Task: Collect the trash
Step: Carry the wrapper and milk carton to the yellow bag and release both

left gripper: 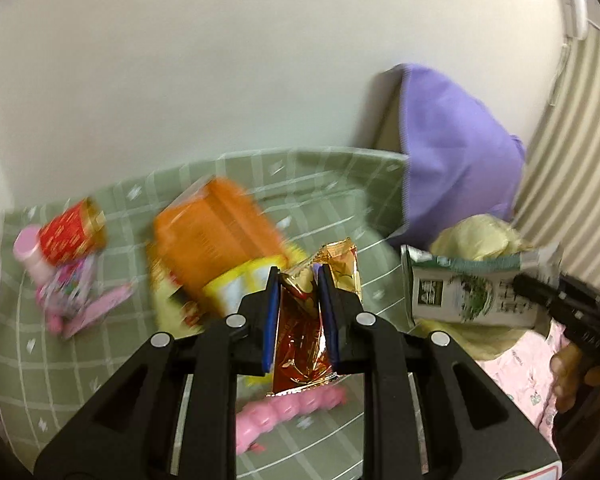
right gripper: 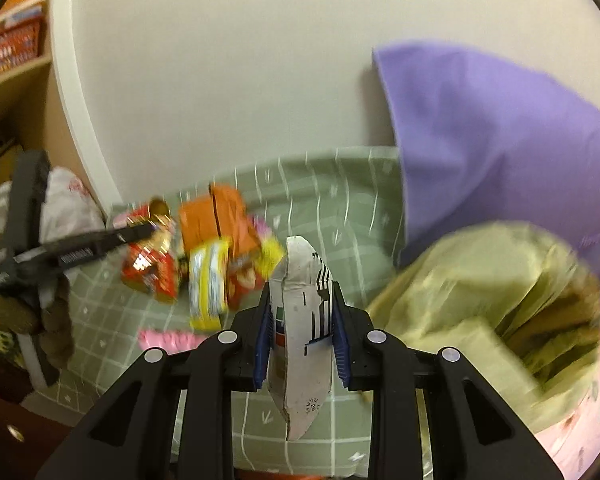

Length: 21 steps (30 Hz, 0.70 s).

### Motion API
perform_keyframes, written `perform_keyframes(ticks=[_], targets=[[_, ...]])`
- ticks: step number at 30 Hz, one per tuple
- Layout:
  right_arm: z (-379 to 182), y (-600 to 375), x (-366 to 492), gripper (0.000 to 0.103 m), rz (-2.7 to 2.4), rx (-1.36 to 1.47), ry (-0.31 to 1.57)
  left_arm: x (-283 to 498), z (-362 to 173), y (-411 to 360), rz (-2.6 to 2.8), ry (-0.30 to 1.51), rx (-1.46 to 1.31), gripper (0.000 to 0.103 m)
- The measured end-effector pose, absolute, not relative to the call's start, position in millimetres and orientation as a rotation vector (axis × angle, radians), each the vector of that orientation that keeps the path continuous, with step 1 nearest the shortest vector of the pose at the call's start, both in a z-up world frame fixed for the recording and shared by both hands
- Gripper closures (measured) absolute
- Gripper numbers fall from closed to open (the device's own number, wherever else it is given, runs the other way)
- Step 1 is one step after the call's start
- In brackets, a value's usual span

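The left hand-held gripper point(left gripper: 298, 280) is clamped on a red-and-gold foil wrapper point(left gripper: 300, 332), lifted above the green checked bedspread point(left gripper: 332, 200). The right hand-held gripper point(right gripper: 300, 300) pinches a flattened white carton point(right gripper: 300, 340) beside the yellow trash bag point(right gripper: 480, 300). An orange box point(left gripper: 216, 224) and a red packet point(left gripper: 70, 228) lie on the bedspread.

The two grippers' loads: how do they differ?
The left gripper pinches a crinkled red-and-gold foil wrapper; the right gripper clamps a flattened white carton with printed panels. The wrapper is thin and glossy, the carton stiffer and matte. Both hang clear above the green checked sheet.
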State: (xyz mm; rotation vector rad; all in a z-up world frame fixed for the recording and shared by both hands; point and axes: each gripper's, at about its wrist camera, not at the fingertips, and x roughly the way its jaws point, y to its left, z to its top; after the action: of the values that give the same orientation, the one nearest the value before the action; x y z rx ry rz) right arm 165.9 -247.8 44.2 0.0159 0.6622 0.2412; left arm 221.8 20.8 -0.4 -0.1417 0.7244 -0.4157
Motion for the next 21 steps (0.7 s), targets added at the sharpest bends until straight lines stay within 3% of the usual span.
perform_keyframes(ticks=[6,11,16,21], targets=[[114,-289,141,0.077,0.113,-0.050,0.536,238,60,-42,-0.596,0.560,-0.113,0.085],[141,-340,109,0.077,-0.056,-0.069,0.508,244,92,-118,-0.788,0.466,-0.110,0.085],[135,-381,87,0.077,-0.115,0.009,0.547,245,82,-189,-0.931,0.516,-0.093,0.085],[107,-408,93,0.077,-0.080,0.095,0.631,250,38,-246,-0.995,0.657,0.002,0.085]])
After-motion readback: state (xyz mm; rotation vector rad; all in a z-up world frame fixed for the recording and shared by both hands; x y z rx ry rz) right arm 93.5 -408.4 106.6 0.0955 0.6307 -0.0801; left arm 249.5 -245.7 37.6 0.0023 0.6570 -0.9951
